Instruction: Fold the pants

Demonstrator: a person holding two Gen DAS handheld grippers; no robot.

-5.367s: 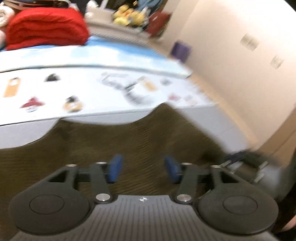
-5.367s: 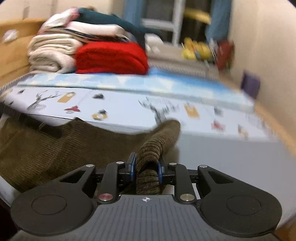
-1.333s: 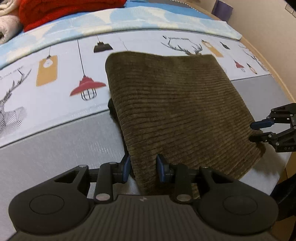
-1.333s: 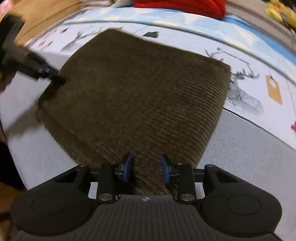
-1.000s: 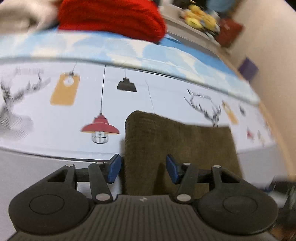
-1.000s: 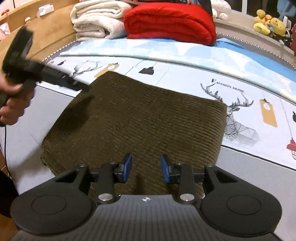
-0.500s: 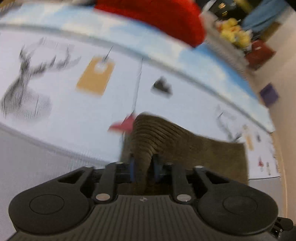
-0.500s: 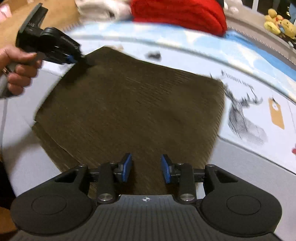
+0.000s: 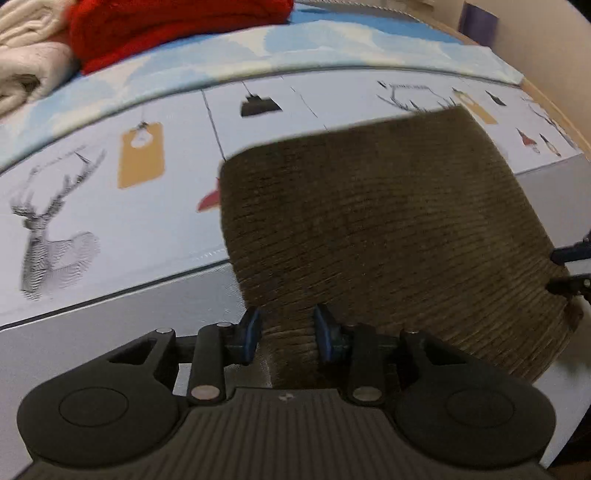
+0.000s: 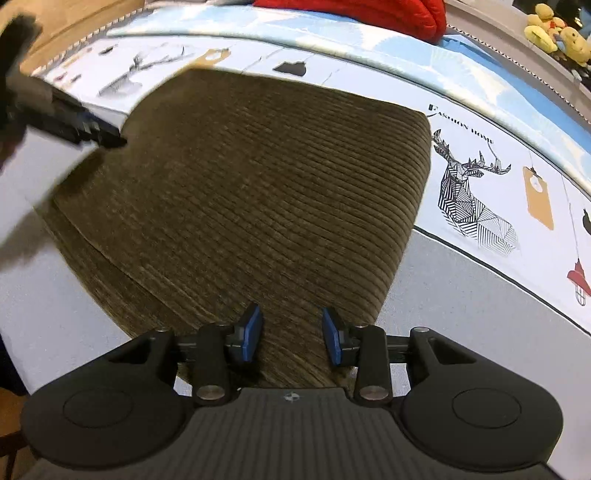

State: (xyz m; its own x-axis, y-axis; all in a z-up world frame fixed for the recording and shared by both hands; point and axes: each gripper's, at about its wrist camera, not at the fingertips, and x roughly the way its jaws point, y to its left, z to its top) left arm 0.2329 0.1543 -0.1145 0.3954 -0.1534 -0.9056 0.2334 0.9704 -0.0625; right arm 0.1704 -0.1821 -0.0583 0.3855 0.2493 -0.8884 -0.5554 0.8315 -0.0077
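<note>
The brown corduroy pants point(image 9: 376, 229) lie folded into a thick rectangle on the printed bed cover; they also show in the right wrist view point(image 10: 258, 192). My left gripper point(image 9: 286, 332) is open at the near left corner of the stack, with the fabric edge between its blue pads but not pinched. My right gripper point(image 10: 291, 338) is open over the near edge of the stack on the other side. The left gripper shows blurred at the far left in the right wrist view point(image 10: 92, 129). The right gripper shows at the right edge in the left wrist view point(image 9: 570, 269).
The bed cover point(image 10: 498, 184) has deer, lamp and tag prints, with a grey band point(image 9: 110, 325) near me. A red blanket point(image 9: 166, 26) and cream towels point(image 9: 26, 62) are stacked at the back. Yellow plush toys point(image 10: 554, 29) sit on a ledge.
Half a second ago my left gripper was shut on the raised pants corner. It has let go and opened, and the fabric lies flat. My right gripper stayed open at the near edge.
</note>
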